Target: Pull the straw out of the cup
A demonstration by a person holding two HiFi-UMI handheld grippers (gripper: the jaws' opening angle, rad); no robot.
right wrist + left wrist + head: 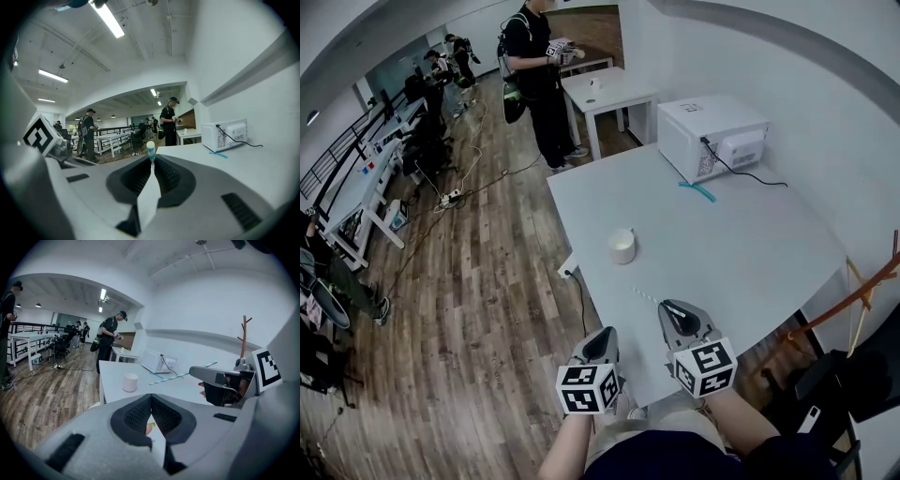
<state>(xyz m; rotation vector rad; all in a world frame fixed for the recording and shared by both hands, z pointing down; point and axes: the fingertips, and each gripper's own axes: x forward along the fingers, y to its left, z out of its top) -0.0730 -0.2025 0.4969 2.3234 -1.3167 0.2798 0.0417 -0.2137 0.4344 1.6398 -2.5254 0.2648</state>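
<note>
A small white cup [622, 247] stands upright on the white table [750, 253], with no straw in it. My right gripper [667, 307] is near the table's front edge, shut on a thin striped straw [645, 295] that points back toward the cup. In the right gripper view the straw's tip [150, 148] sticks out between the shut jaws of the right gripper [152, 168]. From the left gripper view the straw [183, 374] runs out leftward from that gripper, past the cup [130, 382]. My left gripper [602, 334] [151, 409] hangs at the table's front edge, shut and holding nothing.
A white microwave [712, 136] sits at the table's far right with a loose teal straw [697, 192] in front of it. A person [534, 66] stands by a smaller table [609, 89] beyond. A wooden rack [862, 291] is at the right. Desks and cables lie on the left.
</note>
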